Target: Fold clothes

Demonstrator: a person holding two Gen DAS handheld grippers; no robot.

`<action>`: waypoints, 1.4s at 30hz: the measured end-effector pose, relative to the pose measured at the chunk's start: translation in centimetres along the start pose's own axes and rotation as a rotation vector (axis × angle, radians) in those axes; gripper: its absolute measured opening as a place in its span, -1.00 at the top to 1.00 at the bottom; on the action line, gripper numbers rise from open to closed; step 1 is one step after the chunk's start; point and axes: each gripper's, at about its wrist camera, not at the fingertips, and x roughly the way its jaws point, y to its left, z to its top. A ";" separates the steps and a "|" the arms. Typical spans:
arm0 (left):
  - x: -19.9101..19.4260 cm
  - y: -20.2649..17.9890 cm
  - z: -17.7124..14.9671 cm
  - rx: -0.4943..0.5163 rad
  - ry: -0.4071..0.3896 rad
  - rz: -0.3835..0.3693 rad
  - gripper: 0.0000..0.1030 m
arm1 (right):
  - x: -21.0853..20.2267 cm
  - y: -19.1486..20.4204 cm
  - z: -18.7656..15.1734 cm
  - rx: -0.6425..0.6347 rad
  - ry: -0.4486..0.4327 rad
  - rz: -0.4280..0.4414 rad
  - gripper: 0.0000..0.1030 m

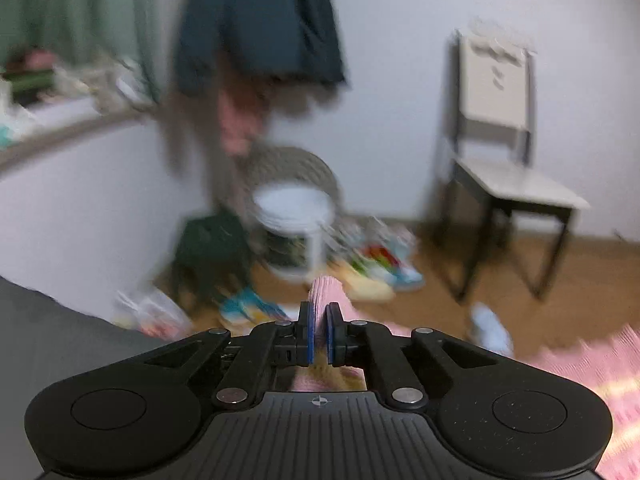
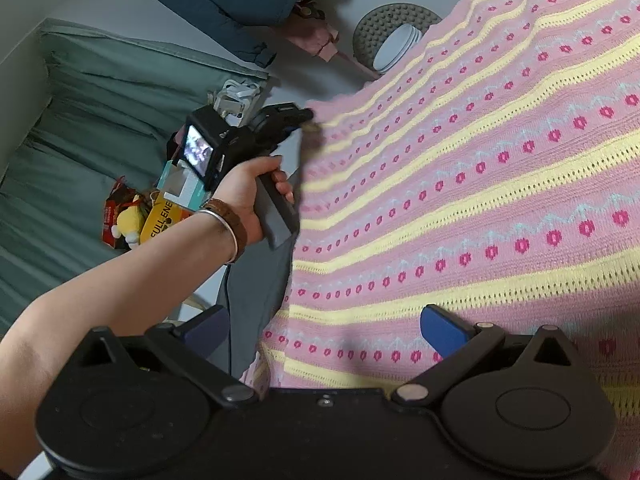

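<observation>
We lift the knit (image 2: 460, 168) by its far left edge, left gripper (image 1: 319, 334) pinching it; right gripper (image 2: 320, 332) gapes wide near the hem; next, probably grab there.

Room clutter beyond the work area

A pale chair (image 1: 508, 184) stands at right; a white stool (image 1: 295, 210) sits at centre under a hanging dark teal jacket (image 1: 256, 20). In the right wrist view, green curtain (image 2: 100, 120) fills the left, with a yellow plush toy (image 2: 130, 220) at middle left.
</observation>
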 end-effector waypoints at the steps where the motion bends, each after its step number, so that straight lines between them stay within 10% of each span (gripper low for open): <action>1: 0.5 0.1 -0.1 -0.003 0.046 0.014 0.89 | 0.0 0.0 0.0 0.005 0.000 0.003 -0.99; 8: 0.7 0.2 -0.1 0.033 0.123 0.020 0.63 | -0.4 -0.3 0.4 0.029 0.002 0.025 -0.99; 12: -2.3 1.8 0.3 -0.018 0.071 -0.012 -0.83 | -0.6 -0.5 0.7 0.059 -0.005 0.036 -0.99; 13: -3.5 2.4 0.3 -0.030 0.038 -0.013 -0.92 | -0.6 -0.6 0.8 0.068 -0.008 0.039 -0.99; 19: -11.0 6.8 -3.0 0.069 0.113 -0.154 -0.92 | -0.7 -0.7 1.0 0.114 -0.031 0.030 -1.00; 27: -19.1 13.7 -9.1 0.313 0.327 -0.104 -0.92 | -0.1 0.0 0.9 0.089 -0.009 -0.005 -1.00; 38: -23.6 20.1 -12.9 0.107 0.437 -0.114 -0.91 | -0.1 -0.2 0.8 0.126 -0.010 -0.008 -1.00; 42: -26.1 23.9 -14.5 -0.244 0.445 -0.083 -0.91 | 0.0 -0.2 0.9 0.131 -0.007 -0.011 -1.00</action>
